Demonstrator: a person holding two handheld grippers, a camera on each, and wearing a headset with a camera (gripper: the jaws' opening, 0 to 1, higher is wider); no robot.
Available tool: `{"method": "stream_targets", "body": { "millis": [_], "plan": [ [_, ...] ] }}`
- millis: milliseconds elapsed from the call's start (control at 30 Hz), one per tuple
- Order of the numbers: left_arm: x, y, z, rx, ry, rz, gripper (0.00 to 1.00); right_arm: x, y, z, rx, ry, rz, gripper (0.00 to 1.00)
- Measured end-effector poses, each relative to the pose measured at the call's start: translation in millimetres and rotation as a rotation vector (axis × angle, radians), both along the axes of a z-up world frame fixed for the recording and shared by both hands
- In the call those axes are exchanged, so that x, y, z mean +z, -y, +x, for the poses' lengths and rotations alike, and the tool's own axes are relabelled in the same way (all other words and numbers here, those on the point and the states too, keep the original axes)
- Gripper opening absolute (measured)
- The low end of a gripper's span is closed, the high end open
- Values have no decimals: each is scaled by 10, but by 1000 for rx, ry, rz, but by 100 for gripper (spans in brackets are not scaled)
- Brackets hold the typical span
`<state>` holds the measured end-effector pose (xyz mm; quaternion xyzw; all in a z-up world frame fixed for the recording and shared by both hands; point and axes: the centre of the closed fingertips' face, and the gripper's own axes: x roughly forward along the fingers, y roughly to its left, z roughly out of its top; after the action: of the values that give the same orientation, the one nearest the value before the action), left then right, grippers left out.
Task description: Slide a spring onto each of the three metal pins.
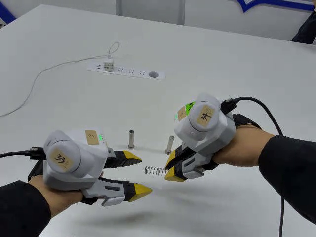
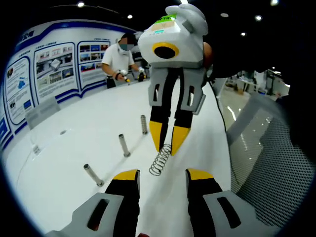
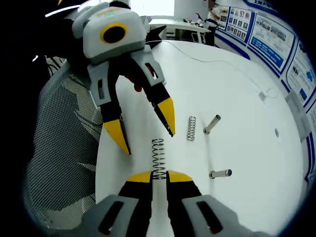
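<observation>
While my right gripper [image 1: 173,170] sits low over the white table [image 1: 222,74], its tongs are pressed together on one end of a spring [image 1: 154,171]. The coil sticks out to the left, close above the tabletop, and I cannot tell whether its free end touches the surface. In the right gripper view the yellow tips nip the coil's near end, and the rest of it reaches toward my left gripper [image 1: 137,174]. That one hovers to the left and a little nearer to me. Its tongs are spread wide with nothing between them, and their tips point at the spring's free end but stay apart from it. In the left gripper view that free end lies just ahead of the gap between my own jaws.

Three metal pins [image 2: 123,145] stand upright in a row on the far side of the spring, their shafts bare. The head view gives me two of them, just beyond the grippers. A second spring [image 3: 191,127] lies loose on the table just beside one pin, though I cannot tell which of the row.

Far across the table lies a power strip [image 1: 126,70] with a plug in it and a thin cable [image 1: 44,71] trailing off to the left. A mesh chair [image 3: 64,143] stands at the table's near edge, and a person [image 2: 118,61] stands beyond the table.
</observation>
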<state>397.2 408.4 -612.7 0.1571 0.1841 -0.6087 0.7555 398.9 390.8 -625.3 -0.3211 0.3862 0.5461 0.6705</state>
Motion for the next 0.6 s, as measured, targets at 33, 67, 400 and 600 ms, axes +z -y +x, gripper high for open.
{"method": "stream_targets", "body": {
  "millis": [33,67,400,600],
  "plan": [
    [-1,7,-7,-6,3,1,37,1,-4,-11,9,1,-2,11],
    [-4,18,-17,-13,8,4,35,5,-9,-23,21,4,-2,11],
    [-20,57,-75,-66,39,14,21,23,-14,-91,74,-2,0,11],
    [-15,88,-98,-87,48,9,15,19,-6,-121,106,1,-13,11]
  ]
}}
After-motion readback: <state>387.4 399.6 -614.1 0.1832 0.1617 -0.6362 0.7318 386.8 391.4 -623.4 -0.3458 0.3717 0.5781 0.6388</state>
